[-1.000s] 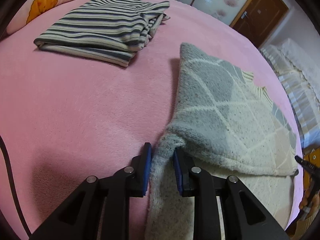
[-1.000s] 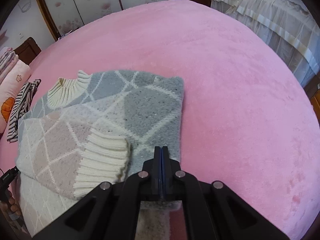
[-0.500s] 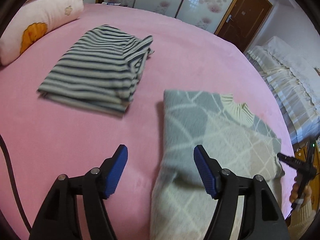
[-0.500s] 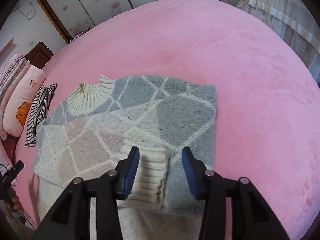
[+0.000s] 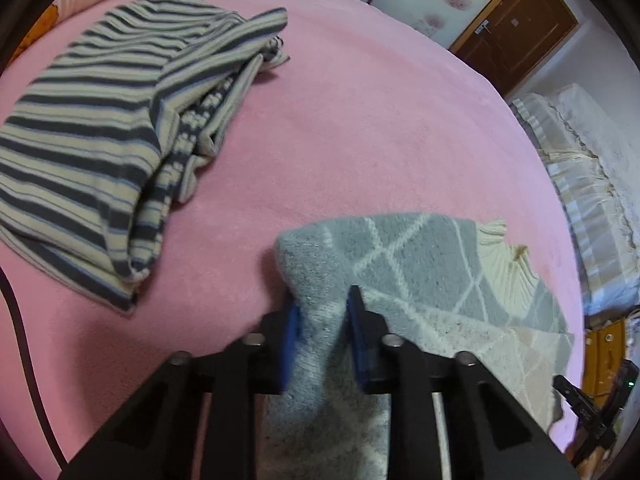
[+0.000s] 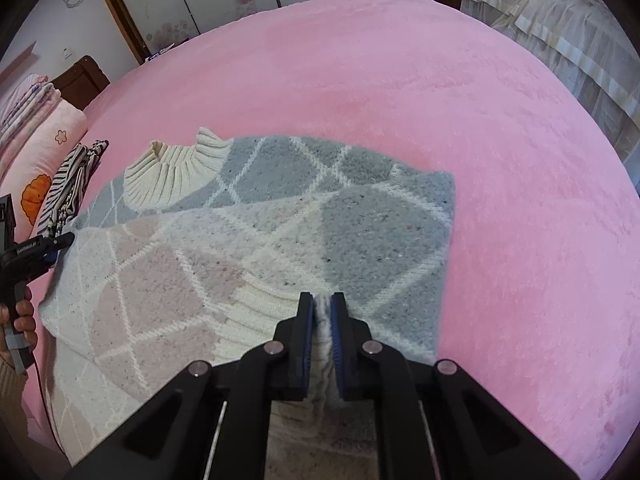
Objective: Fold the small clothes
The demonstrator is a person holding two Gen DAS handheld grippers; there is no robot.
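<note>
Both grippers, open half a second ago, are closing: left gripper point(image 5: 322, 316) and right gripper point(image 6: 321, 314) pinch the sweater point(image 6: 280, 232) on the pink bed point(image 6: 500, 160); wooden door point(image 5: 516, 24) behind.

The left gripper point(image 5: 323, 320), black with blue pads, points down at a slant. Its jaws are closing, with a fold of the soft grey knitted sweater point(image 5: 420, 264) between them. The right gripper point(image 6: 323, 312), black with blue pads too, also points down at a slant. Its jaws are closing on a bunch of the same sweater. A hand point(image 6: 20, 322) grips the left gripper's handle.
</note>
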